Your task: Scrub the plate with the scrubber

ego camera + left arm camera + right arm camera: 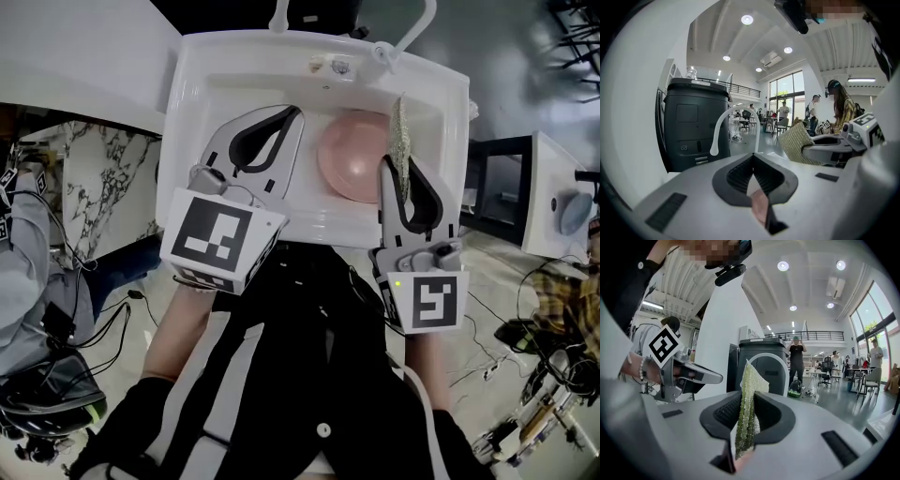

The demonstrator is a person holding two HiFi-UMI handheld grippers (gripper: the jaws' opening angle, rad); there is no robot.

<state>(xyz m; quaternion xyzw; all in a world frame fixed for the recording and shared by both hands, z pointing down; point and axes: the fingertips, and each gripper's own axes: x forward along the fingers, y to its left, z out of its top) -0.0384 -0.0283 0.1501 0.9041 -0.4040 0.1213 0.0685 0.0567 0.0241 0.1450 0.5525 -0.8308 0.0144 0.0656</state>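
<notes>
We hold the right gripper (pixel 399 169) clamped on the scrubber (pixel 400 131), edge-up just right of the plate (pixel 349 157), with the left gripper (pixel 293 112) closed on nothing at the plate's left.

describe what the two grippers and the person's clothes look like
The left gripper and right gripper are light grey plastic, with tapered jaws lined in black ribbed pads. Each carries a white cube printed with black square markers, and the right one shows a small green light. The person wears black clothing with white stripes.
</notes>
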